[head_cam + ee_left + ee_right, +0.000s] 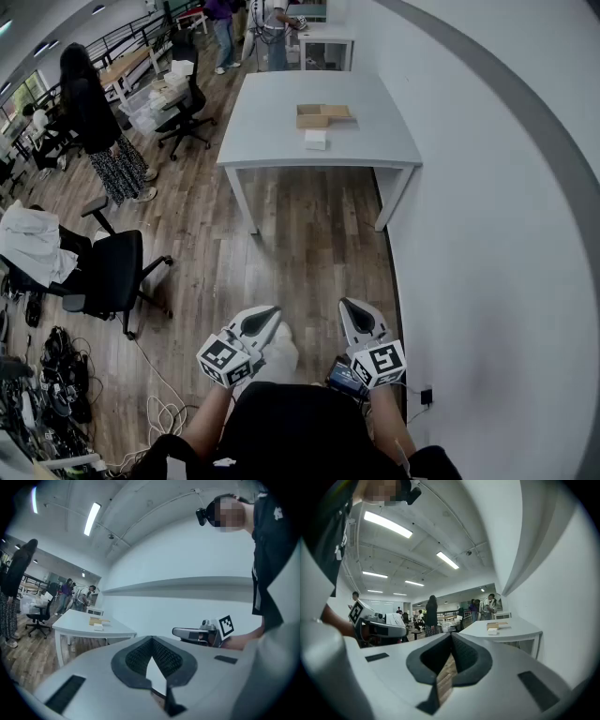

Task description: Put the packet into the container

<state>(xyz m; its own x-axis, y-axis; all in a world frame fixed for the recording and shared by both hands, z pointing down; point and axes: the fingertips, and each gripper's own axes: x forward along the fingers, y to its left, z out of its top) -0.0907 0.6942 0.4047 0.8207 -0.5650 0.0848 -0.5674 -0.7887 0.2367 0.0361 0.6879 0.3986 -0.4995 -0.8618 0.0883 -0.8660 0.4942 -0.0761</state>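
Observation:
Far ahead of me a white packet point(316, 140) lies on a light grey table point(281, 141), just in front of an open, flat cardboard container point(323, 114). Both grippers are held low, close to the person's body and well short of the table, over the wooden floor. My left gripper point(271, 313) is shut with nothing in it, and so is my right gripper point(348, 306). The left gripper view shows its tips point(152, 639) touching, with the packet point(98, 626) small in the distance. In the right gripper view the tips point(451, 637) meet, with the packet point(492, 632) and container point(494, 626) far off.
A white wall point(497, 234) runs close along my right. A black office chair with a white cloth point(89, 267) stands to the left, and cables point(56, 375) lie on the floor. A person in black point(98, 127) and another chair point(187, 108) are left of the table.

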